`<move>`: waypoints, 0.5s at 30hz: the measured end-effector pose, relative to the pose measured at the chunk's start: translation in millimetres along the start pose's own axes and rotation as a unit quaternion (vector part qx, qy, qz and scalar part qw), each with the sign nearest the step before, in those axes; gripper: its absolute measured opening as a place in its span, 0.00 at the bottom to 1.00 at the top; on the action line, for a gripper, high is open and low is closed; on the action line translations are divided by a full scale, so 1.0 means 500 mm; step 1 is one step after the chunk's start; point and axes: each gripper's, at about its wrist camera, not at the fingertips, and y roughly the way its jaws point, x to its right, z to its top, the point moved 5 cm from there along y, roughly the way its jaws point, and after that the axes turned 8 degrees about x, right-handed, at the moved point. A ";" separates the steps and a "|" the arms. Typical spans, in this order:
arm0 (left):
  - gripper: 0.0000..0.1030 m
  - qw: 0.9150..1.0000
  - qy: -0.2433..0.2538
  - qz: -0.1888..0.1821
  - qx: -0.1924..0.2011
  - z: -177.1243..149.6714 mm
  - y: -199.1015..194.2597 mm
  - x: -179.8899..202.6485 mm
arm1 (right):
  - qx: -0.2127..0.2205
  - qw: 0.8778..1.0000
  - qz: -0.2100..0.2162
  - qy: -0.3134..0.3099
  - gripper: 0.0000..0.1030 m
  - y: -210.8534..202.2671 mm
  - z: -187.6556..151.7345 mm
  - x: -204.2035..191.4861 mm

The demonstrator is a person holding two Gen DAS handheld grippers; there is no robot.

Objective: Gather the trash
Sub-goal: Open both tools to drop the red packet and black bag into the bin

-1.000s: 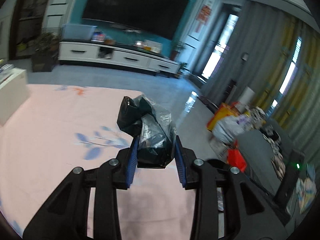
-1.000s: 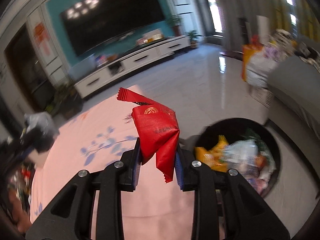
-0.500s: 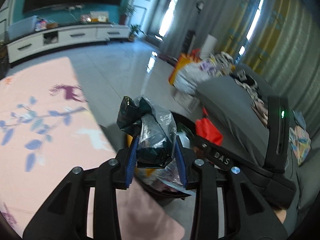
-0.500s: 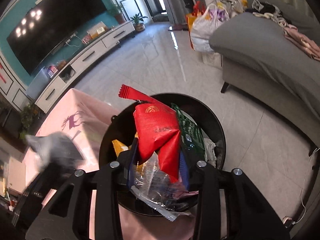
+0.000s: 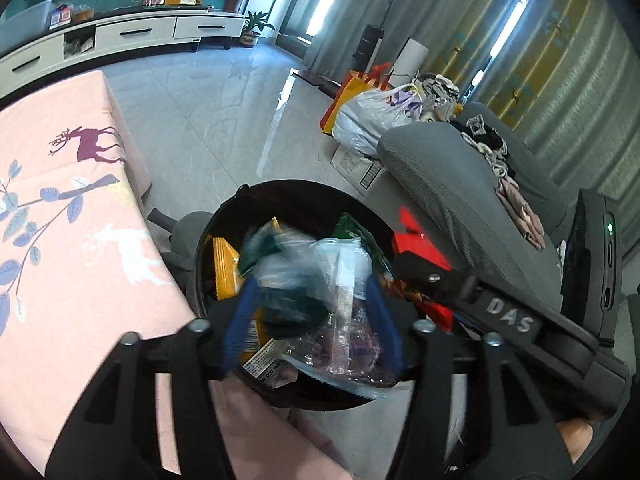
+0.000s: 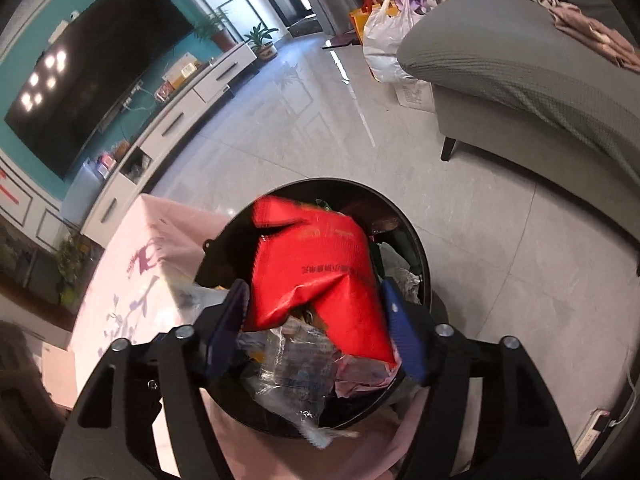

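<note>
Both hand-held grippers sit wide open over the bin (image 5: pixel 224 216) — left hand-held gripper (image 5: pixel 308 320) around a crinkly black bag (image 5: pixel 288 300), right hand-held gripper (image 6: pixel 320 320) around a red wrapper (image 6: pixel 320 264) — featherlight, floppy stuff, best pinched mid-bunch.

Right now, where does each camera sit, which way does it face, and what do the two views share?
Left wrist: sits behind the left tool, looking down into the black bin; its blue fingers stand open around a blurred dark plastic bag. The right tool crosses the right side.
Right wrist: sits behind the right tool, looking down at the black bin; its fingers stand open around a red wrapper.
Shared: bin, pink cloth, grey sofa.
</note>
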 end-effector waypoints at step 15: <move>0.97 0.999 0.018 0.028 0.035 0.015 -0.101 -0.011 | 0.031 0.997 0.066 -0.020 0.87 -0.056 0.008 -0.062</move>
